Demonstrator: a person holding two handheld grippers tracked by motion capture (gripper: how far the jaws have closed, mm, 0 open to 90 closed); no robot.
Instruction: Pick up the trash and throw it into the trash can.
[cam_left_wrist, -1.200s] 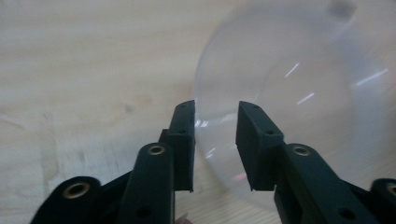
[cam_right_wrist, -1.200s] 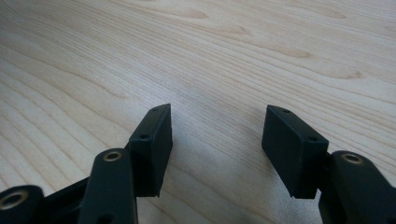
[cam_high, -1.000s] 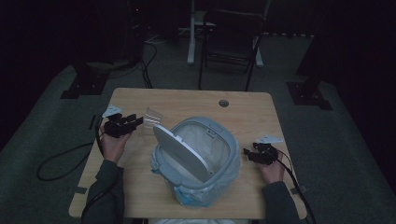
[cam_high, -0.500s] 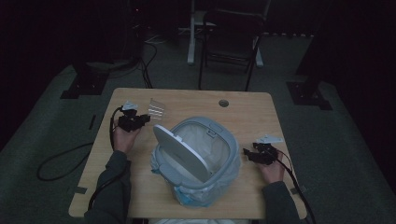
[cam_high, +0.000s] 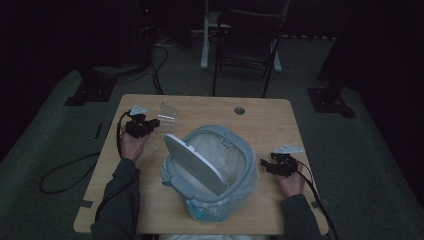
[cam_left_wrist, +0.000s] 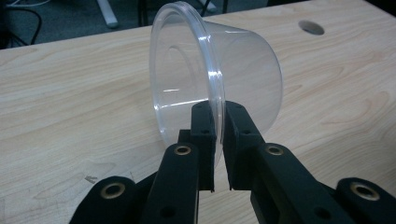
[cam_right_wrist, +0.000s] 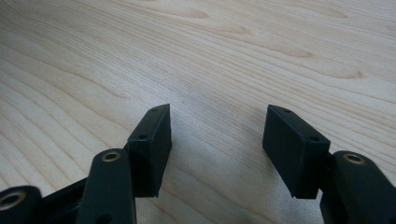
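A clear plastic cup (cam_left_wrist: 219, 79) lies on its side on the wooden table (cam_high: 280, 125), also seen as the cup (cam_high: 168, 117) at the table's back left. My left gripper (cam_left_wrist: 219, 126) is shut on the cup's rim, one jaw inside and one outside. In the high view the left gripper (cam_high: 145, 126) sits just left of the cup. A grey-white bin (cam_high: 215, 170) with a raised lid (cam_high: 192, 162) and a pale liner stands mid-table. My right gripper (cam_right_wrist: 217, 135) stands open over bare wood; the right gripper (cam_high: 270, 165) is right of the bin.
A round cable hole (cam_high: 239, 110) sits near the table's far edge. A dark chair (cam_high: 247, 45) and stand legs are on the floor behind the table. Cables trail from both grippers, one looping on the floor (cam_high: 55, 175) at the left.
My left gripper moved forward and right to the clear cup and shut on its rim. The right gripper and the bin stayed put.
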